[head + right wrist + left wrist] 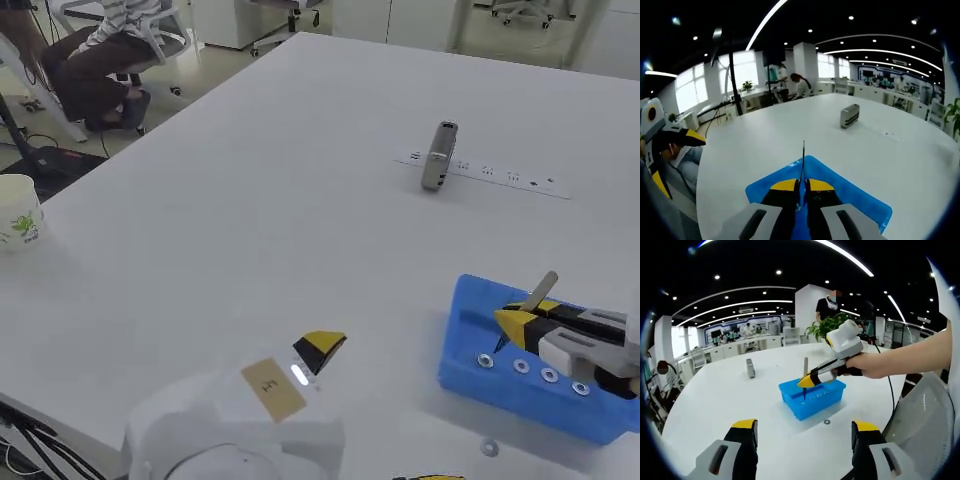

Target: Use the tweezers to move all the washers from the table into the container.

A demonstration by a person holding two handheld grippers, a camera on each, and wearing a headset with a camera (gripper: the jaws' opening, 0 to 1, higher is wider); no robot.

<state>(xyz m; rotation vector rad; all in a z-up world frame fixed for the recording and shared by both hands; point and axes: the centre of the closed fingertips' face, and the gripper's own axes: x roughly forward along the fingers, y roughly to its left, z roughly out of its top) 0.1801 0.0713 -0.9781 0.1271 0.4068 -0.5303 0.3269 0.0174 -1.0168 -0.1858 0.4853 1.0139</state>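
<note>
Right gripper (pixel 802 186): the jaws are pressing together on the tweezers (pixel 803 157), with only the thin metal shank between the yellow pads. In the left gripper view the tweezers are standing close to upright, upper end sticking out above the jaws and tips pointing down into the blue container (pixel 860 197). A hand (pixel 867 365) is gripping this tool from behind.

Four washers (pixel 521 367) are lying in a row on the container floor, close under the right gripper. Whether the tweezer tips are pinching anything, I cannot tell. One loose washer (pixel 489 447) is lying on the white table (pixel 250 230), just outside the container's near wall and not touching it.

Left gripper (pixel 805 424): the jaws are standing wide apart with nothing between them, held over bare table, well apart from the container.

Farther out, a gray device (pixel 438 155) is sitting at one end of a power strip (pixel 500 175). A paper cup (pixel 18 215) is standing near the table's left edge.
</note>
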